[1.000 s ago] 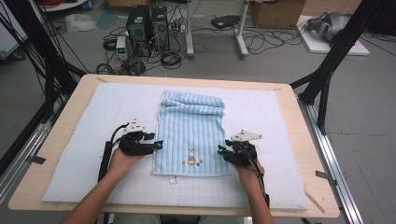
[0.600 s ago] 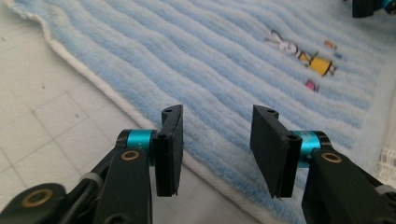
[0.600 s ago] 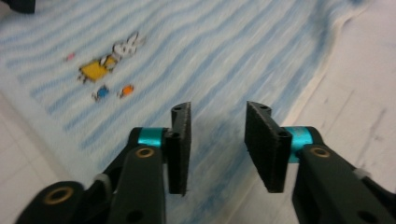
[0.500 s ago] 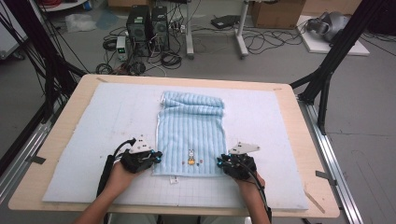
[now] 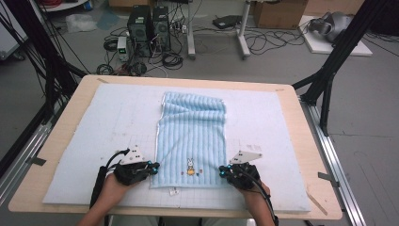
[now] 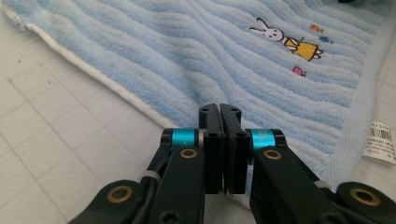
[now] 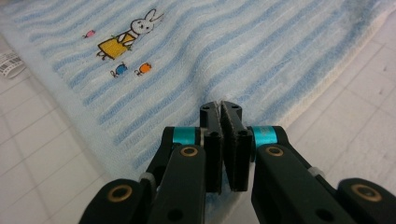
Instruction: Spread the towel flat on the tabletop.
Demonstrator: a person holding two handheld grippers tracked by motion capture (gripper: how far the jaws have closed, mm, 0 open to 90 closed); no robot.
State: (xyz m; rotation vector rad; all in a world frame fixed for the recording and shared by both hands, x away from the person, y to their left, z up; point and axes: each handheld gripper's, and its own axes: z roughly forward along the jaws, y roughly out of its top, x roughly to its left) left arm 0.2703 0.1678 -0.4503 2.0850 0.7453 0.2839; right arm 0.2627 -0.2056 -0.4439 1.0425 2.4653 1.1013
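Both hand-held grippers are pinching the near corners of the light-blue striped terry towel (image 5: 193, 146): the left hand-held gripper (image 5: 153, 165) and the right hand-held gripper (image 5: 223, 171) have just been closing, each on towel edge, so a lift or fold is probably beginning. The towel is lying ahead of them on the white gridded mat (image 5: 94, 122) covering the wooden worktop (image 5: 306, 141). Its embroidered rabbit (image 6: 273, 33) and white care label (image 6: 380, 142) are sitting between the grippers; nothing is obstructing them.

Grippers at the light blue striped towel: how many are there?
2. The left gripper is at the near left corner of the light blue striped towel; the right gripper is at its near right corner.
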